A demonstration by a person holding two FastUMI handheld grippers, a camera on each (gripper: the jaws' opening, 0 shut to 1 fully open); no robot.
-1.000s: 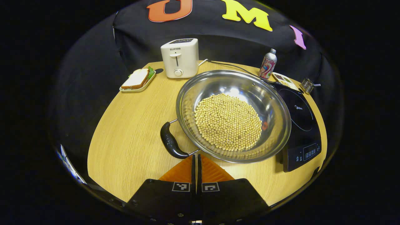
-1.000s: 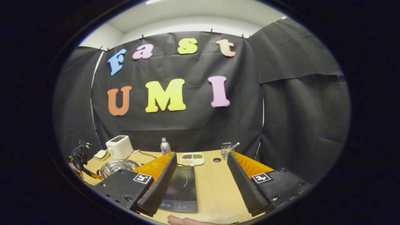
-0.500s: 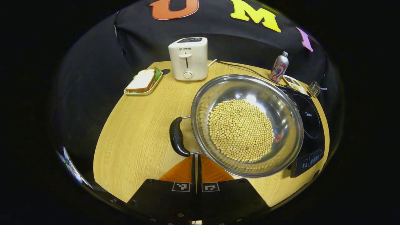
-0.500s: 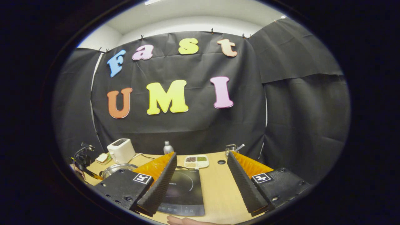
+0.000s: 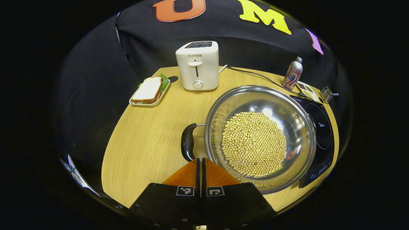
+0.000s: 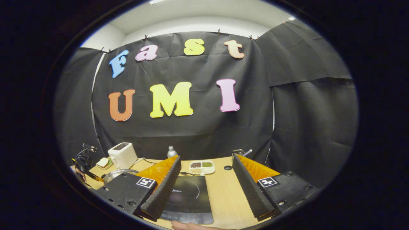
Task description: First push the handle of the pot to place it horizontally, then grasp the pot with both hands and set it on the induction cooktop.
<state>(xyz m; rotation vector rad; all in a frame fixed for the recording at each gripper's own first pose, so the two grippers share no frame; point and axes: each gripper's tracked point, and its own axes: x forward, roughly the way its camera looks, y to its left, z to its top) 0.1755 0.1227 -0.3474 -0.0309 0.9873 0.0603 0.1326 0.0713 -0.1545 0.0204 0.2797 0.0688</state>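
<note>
A steel pot (image 5: 297, 127) holding soybeans (image 5: 254, 143) sits on the wooden table (image 5: 143, 143). Its black handle (image 5: 188, 142) points to the pot's left. My left gripper (image 5: 200, 159) is shut with nothing in it, its tips right by the handle's near end. The black induction cooktop (image 5: 322, 127) lies just right of the pot, whose rim overlaps its edge. In the right gripper view, my right gripper (image 6: 206, 158) hovers open above the cooktop (image 6: 188, 196), and the pot (image 6: 119, 174) is at the lower left.
A white toaster (image 5: 198, 65) and a plate with a sandwich (image 5: 149, 91) stand at the back left. A can (image 5: 293, 72), a divided dish (image 6: 201, 166) and a small clear holder (image 6: 238, 152) line the back. A hand (image 6: 188, 226) shows at the bottom edge.
The pot has turned: its handle swung from the pot's near-left round to its left side, with my shut left gripper following at its end. The right gripper barely moved.
</note>
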